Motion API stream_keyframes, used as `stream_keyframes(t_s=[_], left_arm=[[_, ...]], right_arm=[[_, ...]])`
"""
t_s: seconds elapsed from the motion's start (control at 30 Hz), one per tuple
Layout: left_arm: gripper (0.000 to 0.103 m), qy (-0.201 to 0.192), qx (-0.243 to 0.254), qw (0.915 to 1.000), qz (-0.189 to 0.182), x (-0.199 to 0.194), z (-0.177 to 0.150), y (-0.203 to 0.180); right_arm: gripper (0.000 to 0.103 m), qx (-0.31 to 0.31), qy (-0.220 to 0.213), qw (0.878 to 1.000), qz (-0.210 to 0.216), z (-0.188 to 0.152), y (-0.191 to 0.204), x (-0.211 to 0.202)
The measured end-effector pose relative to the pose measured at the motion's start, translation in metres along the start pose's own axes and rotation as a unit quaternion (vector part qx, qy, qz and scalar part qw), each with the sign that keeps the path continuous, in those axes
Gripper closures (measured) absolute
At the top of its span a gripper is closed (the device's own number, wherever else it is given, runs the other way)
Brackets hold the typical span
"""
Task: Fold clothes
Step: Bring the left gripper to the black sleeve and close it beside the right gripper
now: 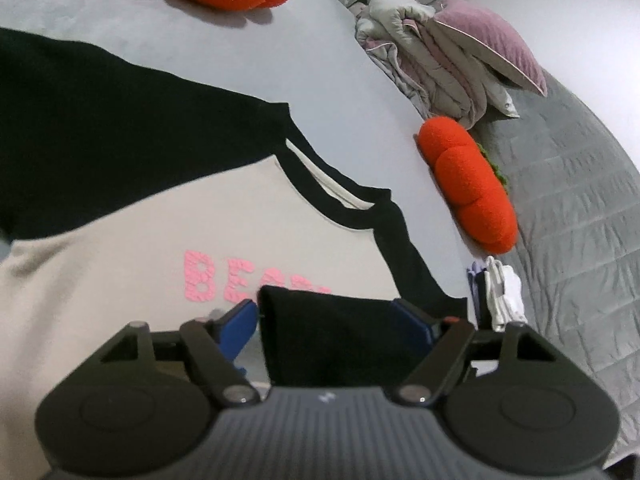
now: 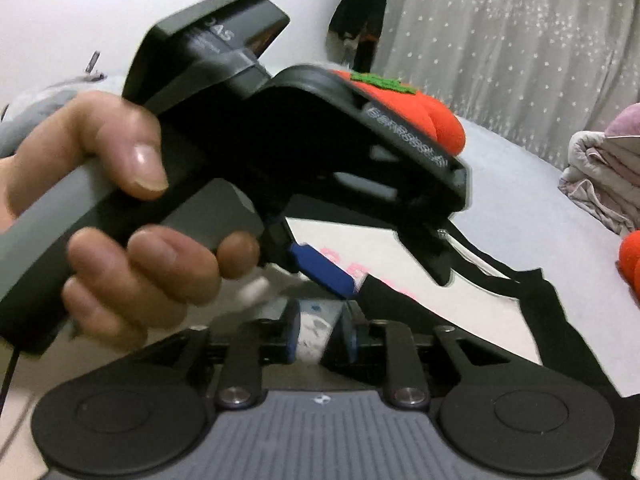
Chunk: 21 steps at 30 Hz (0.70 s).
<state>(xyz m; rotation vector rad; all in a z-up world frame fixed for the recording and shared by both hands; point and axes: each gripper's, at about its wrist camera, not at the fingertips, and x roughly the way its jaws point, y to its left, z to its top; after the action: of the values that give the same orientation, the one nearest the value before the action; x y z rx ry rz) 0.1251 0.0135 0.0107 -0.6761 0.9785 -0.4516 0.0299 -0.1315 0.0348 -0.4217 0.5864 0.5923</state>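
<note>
Raglan tee (image 1: 120, 240) flat on pale-blue bed (image 1: 340, 60), grey star curtain (image 2: 500, 40) behind; left claw (image 1: 326, 312) spread round black sleeve (image 1: 332, 336), right claw (image 2: 320, 336) slightly parted, empty.

Matt cotton-like shirt (image 1: 120, 240) with raised, bumpy pink lettering (image 1: 208, 276); fuzzy orange plush cushion (image 1: 468, 184) at right; quilted grey bedcover (image 1: 568, 200).
</note>
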Motion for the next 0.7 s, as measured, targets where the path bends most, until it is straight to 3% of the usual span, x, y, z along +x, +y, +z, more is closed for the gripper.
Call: stream_keyframes(t_s=[0.2,0.4,0.63,0.7], left_arm=[[0.03,0.0,0.023,0.9997,0.013,-0.001,-0.001,-0.004],[0.032,-0.002,0.028,0.9995,0.016,-0.001,-0.002,-0.004],[0.032,-0.004,0.036,0.9991,0.021,-0.002,-0.003,-0.005],[0.032,-0.004,0.032,0.9992,0.021,-0.003,-0.002,-0.005]], right_arm=[[0.077,0.046,0.025,0.999,0.003,-0.018,-0.036,-0.012],[0.077,-0.033,0.016,0.999,0.024,-0.027,-0.012,-0.004],[0.078,-0.089,0.008,0.996,-0.004,-0.029,0.007,0.01],[0.091,-0.094,0.008,0.996,-0.004,-0.028,0.009,0.011]])
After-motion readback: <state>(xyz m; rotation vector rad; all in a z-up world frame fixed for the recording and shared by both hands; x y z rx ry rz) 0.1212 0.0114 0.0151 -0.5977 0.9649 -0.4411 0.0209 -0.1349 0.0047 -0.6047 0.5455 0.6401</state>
